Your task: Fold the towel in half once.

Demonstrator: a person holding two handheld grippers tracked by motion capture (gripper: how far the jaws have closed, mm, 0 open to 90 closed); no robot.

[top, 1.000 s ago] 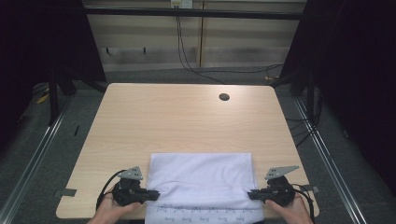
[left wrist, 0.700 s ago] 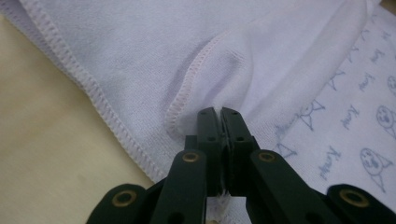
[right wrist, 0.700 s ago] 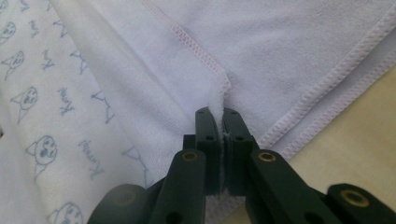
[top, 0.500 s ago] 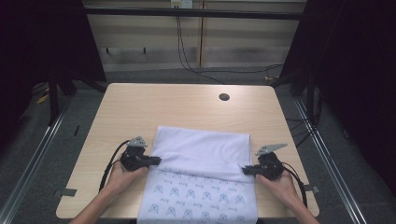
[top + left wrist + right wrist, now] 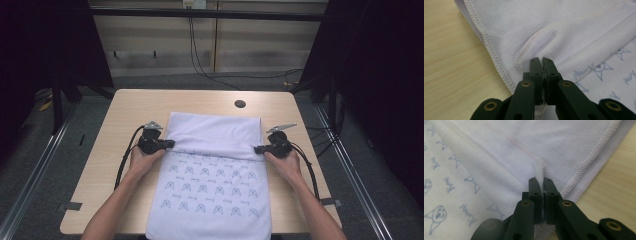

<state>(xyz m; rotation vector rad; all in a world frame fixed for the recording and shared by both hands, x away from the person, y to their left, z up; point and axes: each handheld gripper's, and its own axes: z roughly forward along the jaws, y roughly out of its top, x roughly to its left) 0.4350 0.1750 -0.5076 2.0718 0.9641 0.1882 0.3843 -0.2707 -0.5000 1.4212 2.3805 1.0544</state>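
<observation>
Wood table (image 5: pixel 125 107) | towel (image 5: pixel 215 200) long axis near-far | folded edge far

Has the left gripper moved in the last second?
Yes. The left gripper, shut on the towel, went from the table's near edge toward the dark hole.

Overhead view; two close jaw-level views

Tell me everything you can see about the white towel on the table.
The white towel is a soft, terry-like cloth with stitched hems. Its near part shows a small blue cartoon print; its far part is plain and lies folded over the printed side. It rests flat on the wooden table, with its near edge reaching the table's front edge. The left hand-held gripper and the right hand-held gripper each pinch one end of the folded-over layer's edge.
</observation>
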